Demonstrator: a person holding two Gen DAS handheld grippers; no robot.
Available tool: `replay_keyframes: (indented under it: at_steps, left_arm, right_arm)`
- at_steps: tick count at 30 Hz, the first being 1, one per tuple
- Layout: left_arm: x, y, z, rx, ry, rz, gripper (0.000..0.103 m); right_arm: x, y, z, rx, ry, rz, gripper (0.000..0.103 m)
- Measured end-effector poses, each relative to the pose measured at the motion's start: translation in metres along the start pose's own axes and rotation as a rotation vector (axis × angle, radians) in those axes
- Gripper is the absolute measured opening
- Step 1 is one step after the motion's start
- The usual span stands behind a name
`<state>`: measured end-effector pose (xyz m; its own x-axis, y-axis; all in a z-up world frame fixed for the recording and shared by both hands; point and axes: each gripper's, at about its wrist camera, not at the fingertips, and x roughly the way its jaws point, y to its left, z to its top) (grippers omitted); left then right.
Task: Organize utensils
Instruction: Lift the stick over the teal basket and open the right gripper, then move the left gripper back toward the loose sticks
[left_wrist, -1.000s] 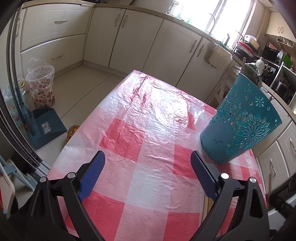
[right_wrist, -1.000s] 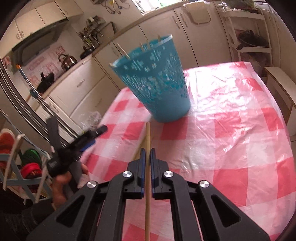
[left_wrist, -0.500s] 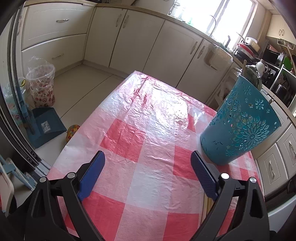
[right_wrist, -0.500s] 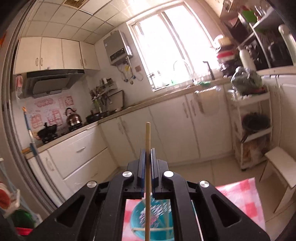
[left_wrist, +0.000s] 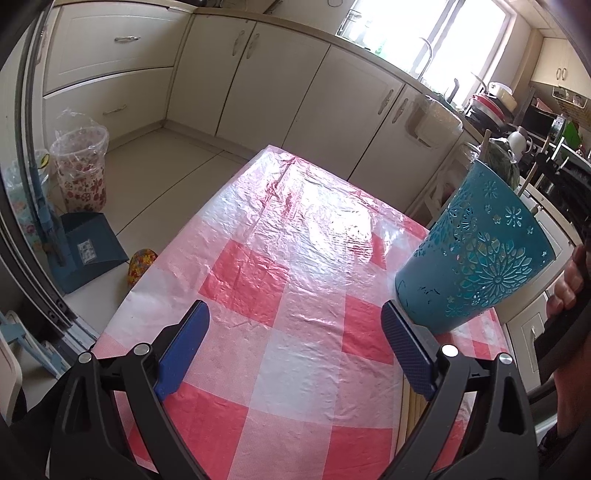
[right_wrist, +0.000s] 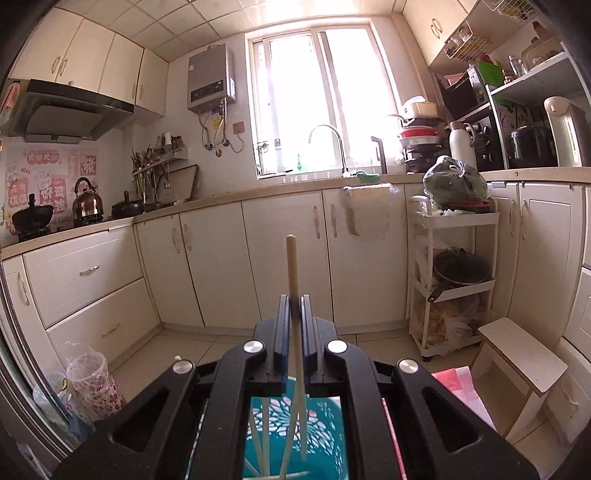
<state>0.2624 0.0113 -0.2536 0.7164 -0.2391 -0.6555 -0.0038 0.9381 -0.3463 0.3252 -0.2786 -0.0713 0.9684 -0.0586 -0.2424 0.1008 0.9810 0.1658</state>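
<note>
A teal perforated holder stands on the red-checked table at the right. My right gripper is shut on a wooden chopstick, held upright directly above the holder; the stick's lower end hangs inside it beside several other chopsticks. My left gripper is open and empty, low over the near table. More chopsticks lie on the table behind its right finger.
Cream kitchen cabinets line the far wall. A floral bin and a blue dustpan stand on the floor at left. A white trolley and a small stool are at the right.
My right gripper lifted the chopstick off the table, turned it upright and brought it over the teal holder; its lower end now hangs inside. The left gripper has stayed still.
</note>
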Motion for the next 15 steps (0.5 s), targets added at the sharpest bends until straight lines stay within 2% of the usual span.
replay_keyframes:
  at_steps: [2,4,10,13,15]
  left_arm:
    - [0.000,0.000,0.000,-0.002,-0.001,0.002,0.090]
    - [0.000,0.000,0.000,0.000,-0.001,0.004,0.090]
    - [0.000,0.001,0.000,-0.003,-0.004,0.012,0.090]
    - [-0.001,0.002,0.001,-0.002,-0.005,0.015,0.090]
    - [-0.001,0.002,0.001,-0.002,-0.006,0.017,0.091]
  right_arm:
    - [-0.008,0.000,-0.007,-0.006,0.020,0.008,0.008]
    - [-0.020,-0.004,-0.011,0.001,0.032,0.017,0.021]
    - [-0.079,-0.017,-0.023,0.038,0.027,0.015,0.029]
    - [-0.107,-0.019,-0.048,0.054,0.097,0.015,0.030]
    - [-0.117,-0.017,-0.076,0.060,0.203,0.027,0.030]
